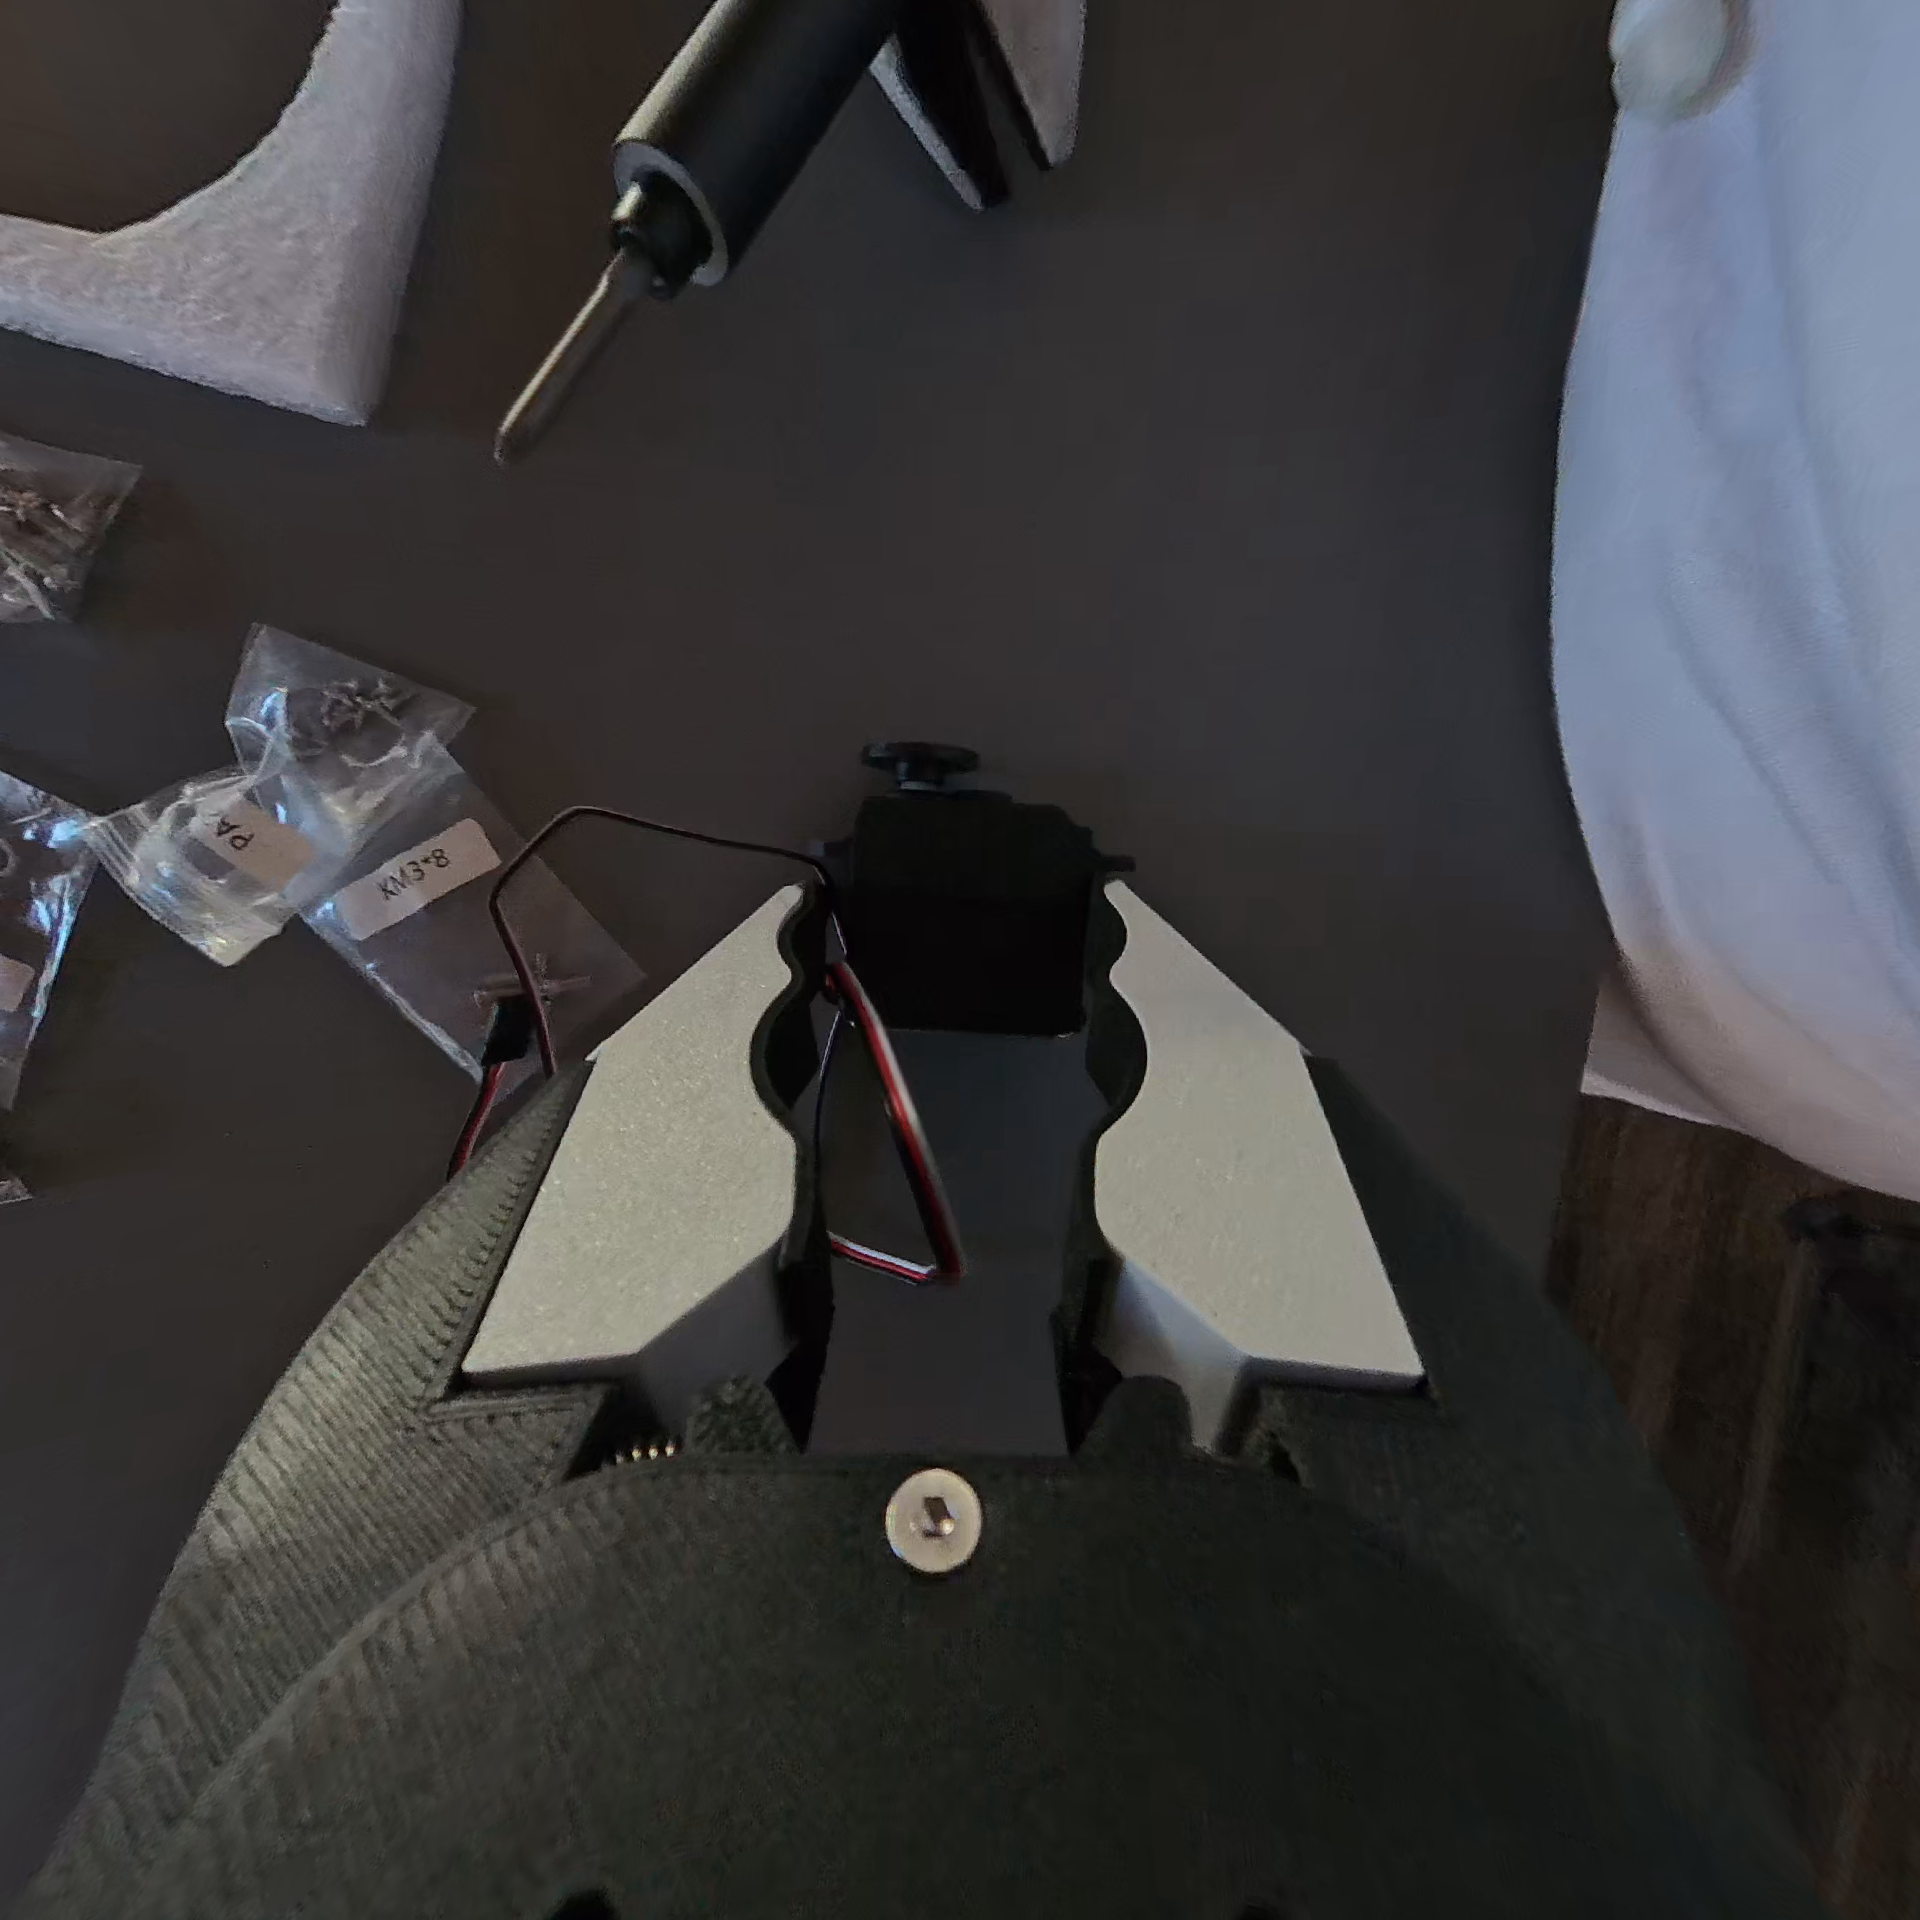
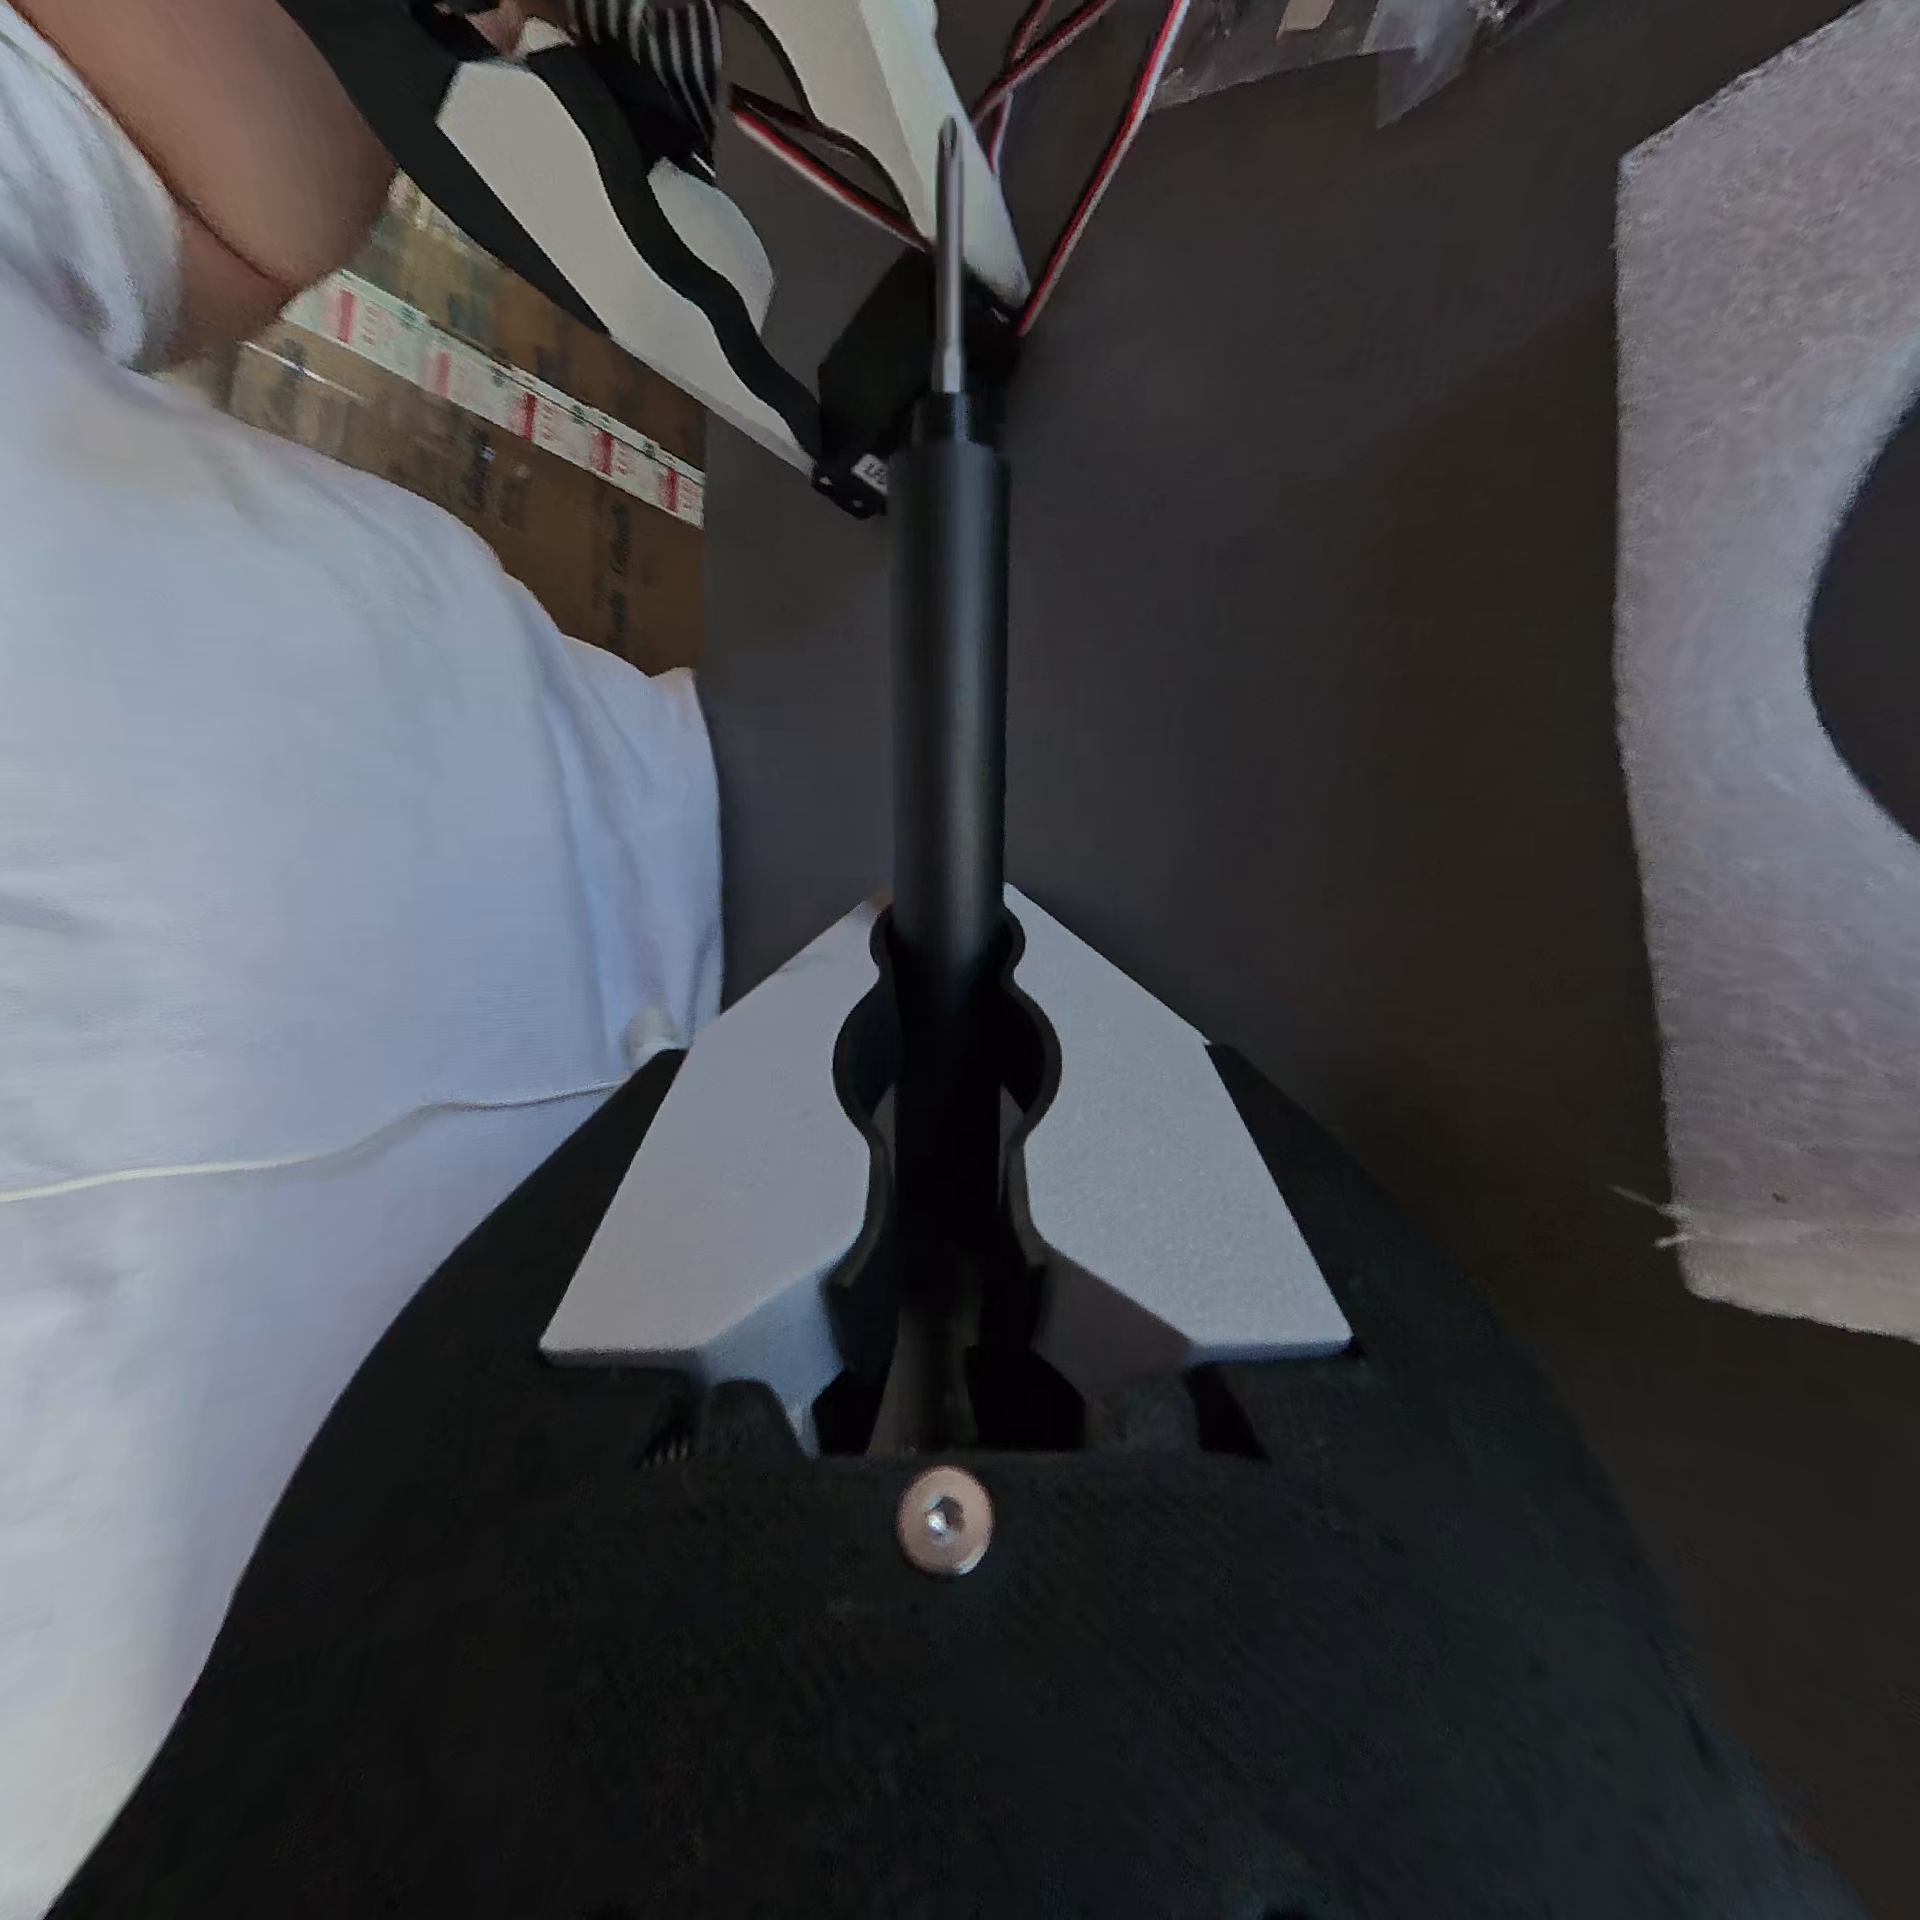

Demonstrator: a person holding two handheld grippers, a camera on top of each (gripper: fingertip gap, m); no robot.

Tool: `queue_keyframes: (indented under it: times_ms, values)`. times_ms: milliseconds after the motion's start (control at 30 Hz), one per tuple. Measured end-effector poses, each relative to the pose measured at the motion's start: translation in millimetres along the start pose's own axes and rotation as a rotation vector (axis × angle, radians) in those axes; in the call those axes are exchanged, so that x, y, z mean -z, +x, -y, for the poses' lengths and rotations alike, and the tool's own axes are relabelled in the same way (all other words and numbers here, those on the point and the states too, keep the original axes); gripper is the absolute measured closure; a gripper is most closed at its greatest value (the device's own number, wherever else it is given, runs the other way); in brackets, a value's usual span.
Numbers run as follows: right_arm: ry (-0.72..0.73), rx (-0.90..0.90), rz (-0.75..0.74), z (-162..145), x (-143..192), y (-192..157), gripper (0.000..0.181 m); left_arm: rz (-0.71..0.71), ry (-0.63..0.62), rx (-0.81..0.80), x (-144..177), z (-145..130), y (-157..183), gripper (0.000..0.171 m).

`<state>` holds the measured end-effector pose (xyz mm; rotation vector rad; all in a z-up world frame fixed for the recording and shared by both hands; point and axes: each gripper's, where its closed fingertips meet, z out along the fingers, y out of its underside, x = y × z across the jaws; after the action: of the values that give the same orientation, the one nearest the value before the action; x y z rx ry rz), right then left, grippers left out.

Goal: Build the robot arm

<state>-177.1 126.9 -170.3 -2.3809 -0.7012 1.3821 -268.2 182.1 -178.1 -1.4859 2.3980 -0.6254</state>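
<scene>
My left gripper (image 1: pixel 961 904) is shut on a black servo motor (image 1: pixel 966 925), held above the dark table (image 1: pixel 1143 571). The servo's black, red and white wires (image 1: pixel 894 1143) loop between the fingers and out to the left. My right gripper (image 2: pixel 951 935) is shut on a black electric screwdriver (image 2: pixel 951 675) whose metal bit (image 2: pixel 948 260) points forward at the servo (image 2: pixel 883 353) in the left gripper (image 2: pixel 665 239). In the left wrist view the screwdriver (image 1: pixel 686 187) comes in from the top, with its bit (image 1: pixel 561 364) pointing down-left, apart from the servo.
Several clear bags of screws (image 1: pixel 353 831) lie on the table at the left. White foam packing (image 1: pixel 260 239) lies at the far left, and also shows in the right wrist view (image 2: pixel 1745 727). A person in a white shirt (image 1: pixel 1756 623) is beside the table. Cardboard boxes (image 2: pixel 499 436) stand beyond. The gap from one gripper's tips to the other's is roughly 12 cm.
</scene>
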Motion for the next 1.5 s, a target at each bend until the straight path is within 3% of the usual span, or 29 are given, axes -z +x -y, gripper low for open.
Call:
queue_keyframes:
  times_ms: [500, 1500]
  values:
    - [0.102, -0.075, 0.173, 5.8, 16.8, -4.8, 0.172, 0.012, 0.087, 0.013, -4.4, 9.3, -10.5, 0.121]
    - [0.084, -0.066, 0.188, 5.0, 15.2, -5.7, 0.172, 0.012, 0.166, 0.124, -4.2, 12.5, -13.9, 0.121]
